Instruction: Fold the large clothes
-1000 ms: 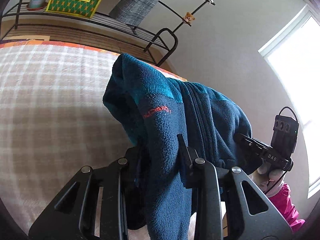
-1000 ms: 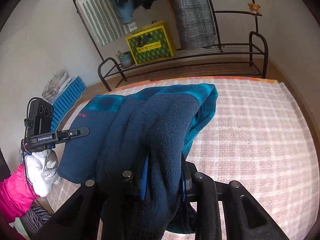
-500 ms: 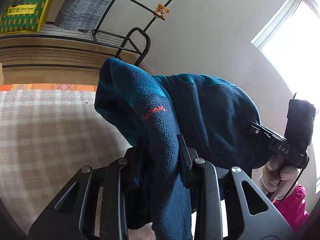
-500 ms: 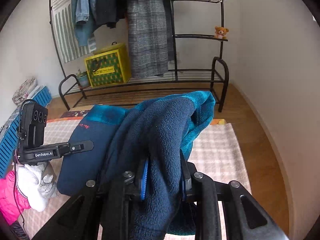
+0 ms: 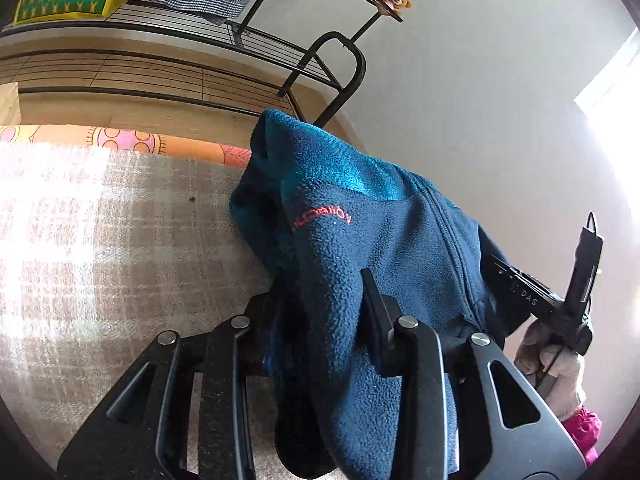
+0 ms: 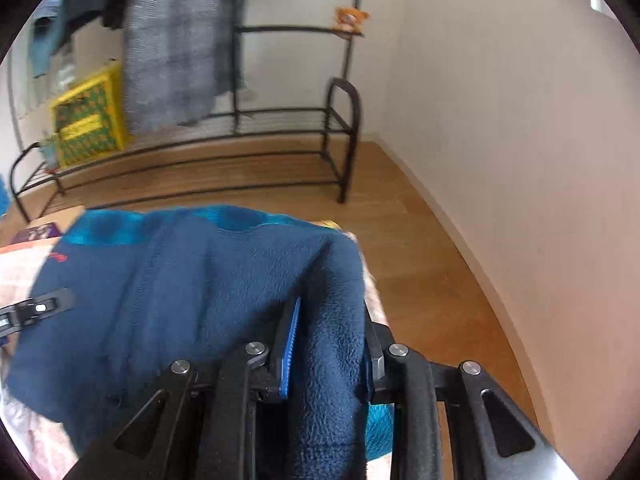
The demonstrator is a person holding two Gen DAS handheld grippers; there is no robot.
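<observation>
A navy and teal fleece jacket with a red chest logo and a front zip hangs in the air between both grippers. My left gripper is shut on a bunched fold of it. My right gripper is shut on another fold of the same jacket. The right gripper also shows at the right edge of the left wrist view, and the left one at the left edge of the right wrist view. The jacket's lower part is hidden behind the fingers.
A plaid blanket lies below, over an orange patterned mat. A black metal rack with a hanging grey plaid coat, a yellow bag and a small bear toy stands by the wall. Wooden floor lies to the right.
Both grippers have swung to the right with the jacket still held. The right wrist view now faces the room corner and floor, and the blanket has slid to the left.
</observation>
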